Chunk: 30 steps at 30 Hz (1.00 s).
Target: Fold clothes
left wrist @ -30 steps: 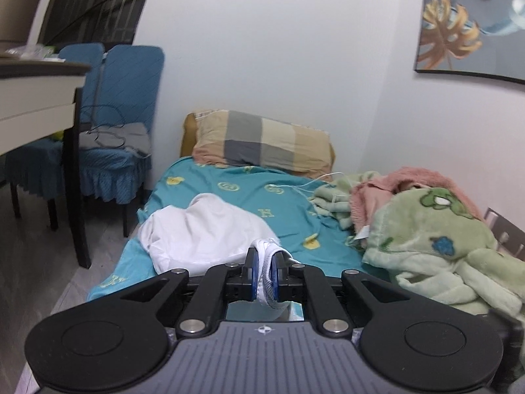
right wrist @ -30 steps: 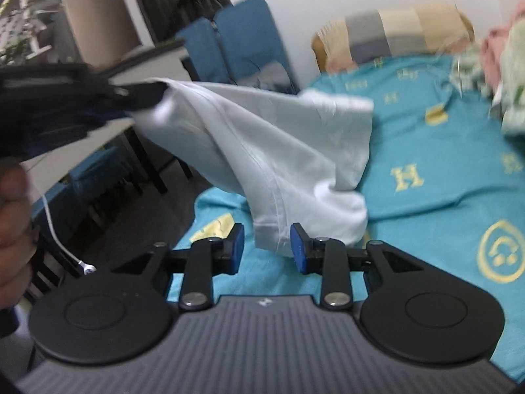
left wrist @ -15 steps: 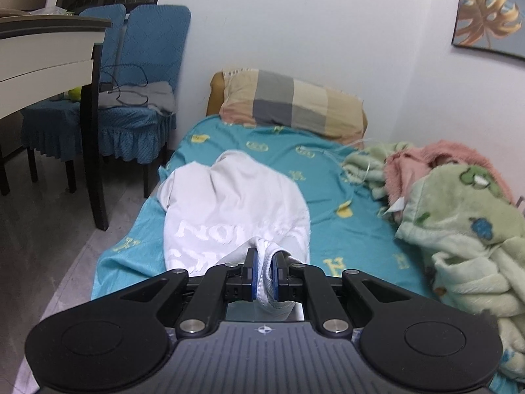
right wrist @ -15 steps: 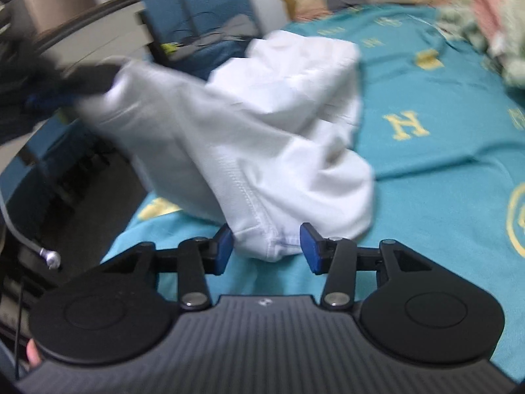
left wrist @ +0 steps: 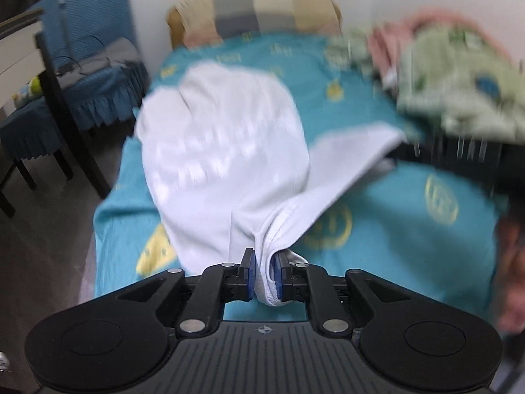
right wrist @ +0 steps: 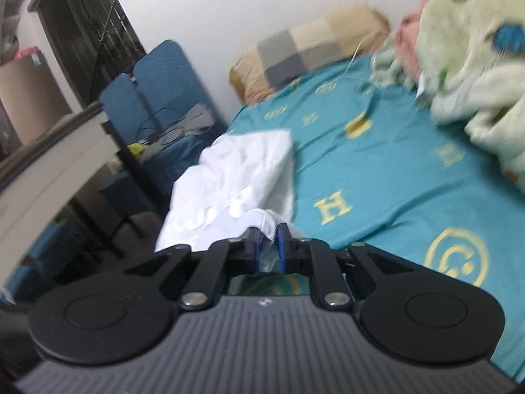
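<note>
While both views are blurred, the largest thing to make out is a bed (left wrist: 387, 177) covered by a teal sheet (right wrist: 387, 177) printed with yellow letters and round emblems. At its far end, against a white wall (right wrist: 210, 10), lies a pillow (right wrist: 311, 46) checked in beige and grey. On one side of the bed a pale green fleece blanket (left wrist: 459, 92) with blue and green patches is heaped up, with pink fabric (left wrist: 436, 23) behind it. Beside the bed stand chairs with blue covers (left wrist: 88, 49), and next to them a white bench (right wrist: 49, 170) on dark legs. A white T-shirt (left wrist: 226, 151), the garment being folded, is spread in a loose mound over the near part of the sheet, towards the chair side, with faint lettering showing through the cloth. The left hand-held gripper (left wrist: 263, 274) has a bunched, stitched edge of the shirt between its blue pads; its jaws have just been opening a little but are nearly together with the cloth still filling the gap. The right hand-held gripper (right wrist: 269, 250) has just been closing, and its jaws now pinch another bunched edge of the same shirt. A person's hand (left wrist: 512, 262) shows, blurred, at the right edge of the left wrist view.
</note>
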Available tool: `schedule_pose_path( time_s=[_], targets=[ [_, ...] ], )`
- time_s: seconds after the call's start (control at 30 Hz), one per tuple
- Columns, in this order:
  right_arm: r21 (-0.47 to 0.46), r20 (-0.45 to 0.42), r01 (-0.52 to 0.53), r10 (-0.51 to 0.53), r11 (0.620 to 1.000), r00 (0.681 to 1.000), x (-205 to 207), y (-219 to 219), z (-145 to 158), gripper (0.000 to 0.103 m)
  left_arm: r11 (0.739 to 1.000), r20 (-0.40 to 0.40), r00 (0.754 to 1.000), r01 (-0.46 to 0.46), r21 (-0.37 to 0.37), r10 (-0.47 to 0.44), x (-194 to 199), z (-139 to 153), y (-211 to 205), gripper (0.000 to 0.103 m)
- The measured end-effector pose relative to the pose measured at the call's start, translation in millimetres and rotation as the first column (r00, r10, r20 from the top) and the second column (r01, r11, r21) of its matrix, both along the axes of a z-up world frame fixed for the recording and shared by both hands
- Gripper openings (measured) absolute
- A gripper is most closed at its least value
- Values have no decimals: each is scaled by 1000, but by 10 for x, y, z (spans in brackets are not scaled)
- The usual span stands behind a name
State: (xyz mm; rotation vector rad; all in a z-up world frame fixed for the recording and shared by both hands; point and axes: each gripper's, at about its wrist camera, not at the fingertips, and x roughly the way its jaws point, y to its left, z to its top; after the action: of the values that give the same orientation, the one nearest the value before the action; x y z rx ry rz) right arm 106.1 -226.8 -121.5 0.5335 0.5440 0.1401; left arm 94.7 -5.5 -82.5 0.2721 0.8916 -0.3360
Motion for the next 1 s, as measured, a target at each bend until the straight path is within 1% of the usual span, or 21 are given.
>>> schedule_pose_path(
  time_s=[0.03, 0.07, 0.1, 0.13, 0.17, 0.2, 0.23, 0.27, 0.37, 0.43, 0.53, 0.57, 0.63, 0.7, 0.73, 0.8, 0.9, 1.0],
  targets=[
    [26, -5, -16, 16, 1000, 1000, 16, -20, -8, 14, 1000, -5, 1000, 6, 24, -6, -20, -39, -11, 21],
    [43, 6, -26, 25, 999, 1000, 9, -18, -2, 14, 999, 3, 1000, 9, 32, -9, -51, -48, -3, 25],
    [60, 17, -36, 35, 998, 999, 2, -15, 5, 14, 999, 11, 1000, 11, 41, -12, -82, -57, 5, 25],
    [76, 30, -47, 45, 996, 999, -6, -11, 19, 14, 999, 22, 1000, 15, 45, -16, -115, -48, 10, 29],
    [89, 50, -61, 57, 994, 997, -20, -4, 55, 14, 999, 39, 999, 19, 42, -20, -148, -11, 8, 39],
    [98, 69, -75, 69, 992, 995, -32, 2, 89, 14, 999, 62, 998, 23, 37, -25, -178, 35, -3, 45],
    [98, 84, -87, 79, 991, 993, -42, 7, 117, 14, 999, 89, 996, 29, 31, -32, -205, 80, -27, 55],
    [99, 97, -98, 88, 990, 991, -51, 6, 143, 14, 999, 115, 993, 38, 27, -41, -234, 120, -62, 62],
    [138, 93, -115, 103, 984, 990, -59, -43, 151, 14, 998, 174, 983, 63, 12, -64, -296, 191, -167, 69],
    [169, 92, -121, 106, 978, 990, -61, -81, 154, 14, 998, 190, 980, 60, -2, -58, -276, 160, -246, 69],
    [200, 98, -121, 103, 972, 990, -60, -118, 165, 14, 999, 235, 971, -26, -46, 36, -200, 62, -355, 69],
    [203, 100, -118, 100, 972, 990, -61, -125, 173, 14, 995, 261, 962, -70, -72, 87, -170, 37, -368, 69],
    [204, 102, -112, 92, 973, 990, -63, -132, 173, 14, 981, 312, 932, -154, -121, 185, -130, 14, -370, 69],
    [197, 97, -89, 71, 976, 993, -72, -150, 166, 14, 968, 343, 907, -215, -126, 246, -127, 36, -332, 69],
    [193, 94, -73, 56, 978, 994, -75, -164, 158, 14, 963, 344, 900, -239, -127, 269, -125, 52, -300, 70],
    [193, 87, -39, 23, 980, 996, -80, -203, 141, 14, 950, 314, 898, -281, -135, 310, -120, 82, -211, 70],
    [179, 84, 10, -26, 984, 996, -81, -249, 116, 14, 915, 232, 885, -379, -142, 403, -142, 94, -41, 70],
    [154, 89, 52, -66, 987, 994, -92, -270, 111, 14, 883, 151, 870, -454, -124, 469, -218, 53, 95, 70]
  ],
)
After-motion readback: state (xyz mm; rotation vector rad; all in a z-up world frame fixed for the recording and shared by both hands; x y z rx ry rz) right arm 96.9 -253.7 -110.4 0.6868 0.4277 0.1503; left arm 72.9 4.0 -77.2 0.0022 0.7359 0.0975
